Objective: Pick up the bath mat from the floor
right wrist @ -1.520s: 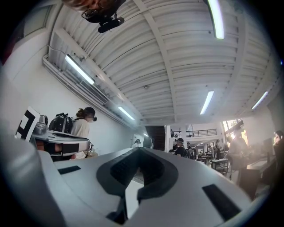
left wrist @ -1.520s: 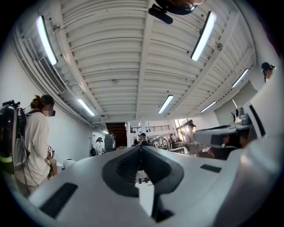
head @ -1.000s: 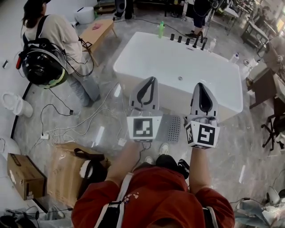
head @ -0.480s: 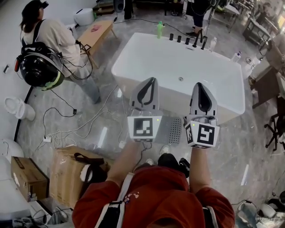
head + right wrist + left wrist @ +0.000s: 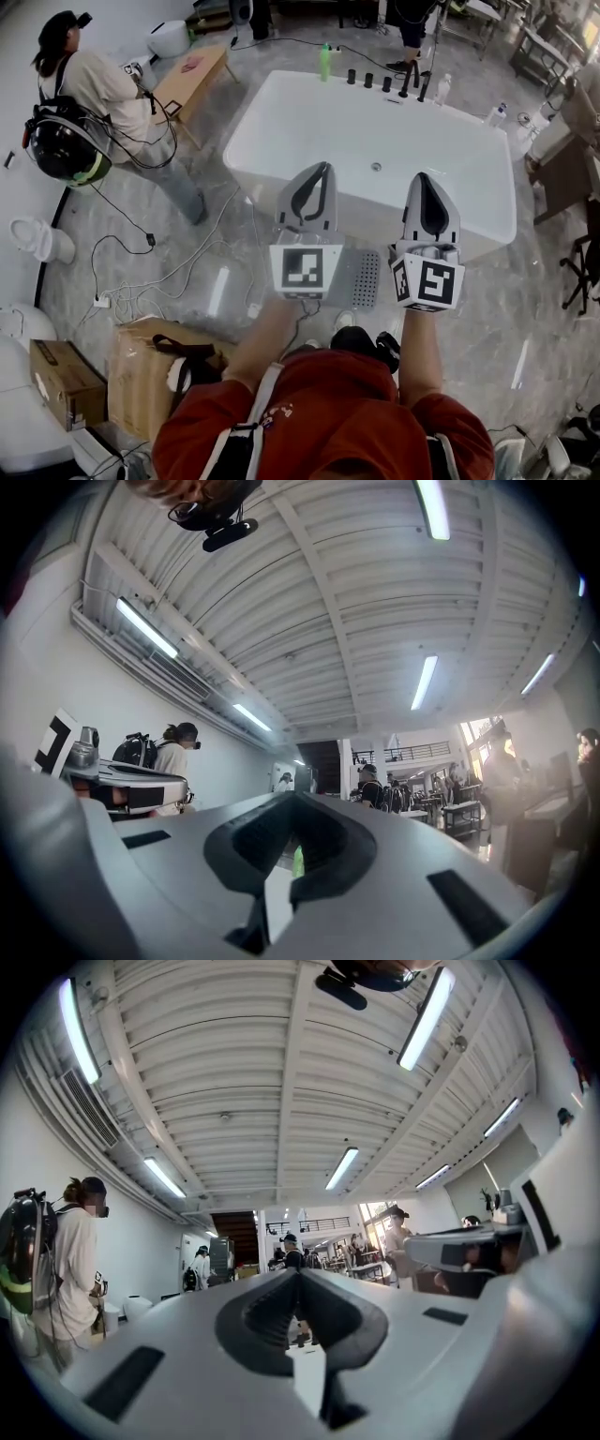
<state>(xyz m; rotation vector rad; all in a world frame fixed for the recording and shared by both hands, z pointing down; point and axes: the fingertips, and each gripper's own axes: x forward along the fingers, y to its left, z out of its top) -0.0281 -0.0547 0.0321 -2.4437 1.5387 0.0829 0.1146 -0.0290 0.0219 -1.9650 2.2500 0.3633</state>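
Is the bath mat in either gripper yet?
No, the bath mat lies on the floor beside the bathtub, while the left gripper and right gripper are shut and empty.

The head view looks steeply down, close above the left gripper point(image 5: 322, 169) and right gripper point(image 5: 424, 178), bathtub point(image 5: 356, 122) beyond their tips. Each gripper view faces slightly upward along its jaws; both share the ceiling point(image 5: 281, 1082).

Left gripper point(image 5: 313, 180), right gripper point(image 5: 426, 190): fingers closed, empty.
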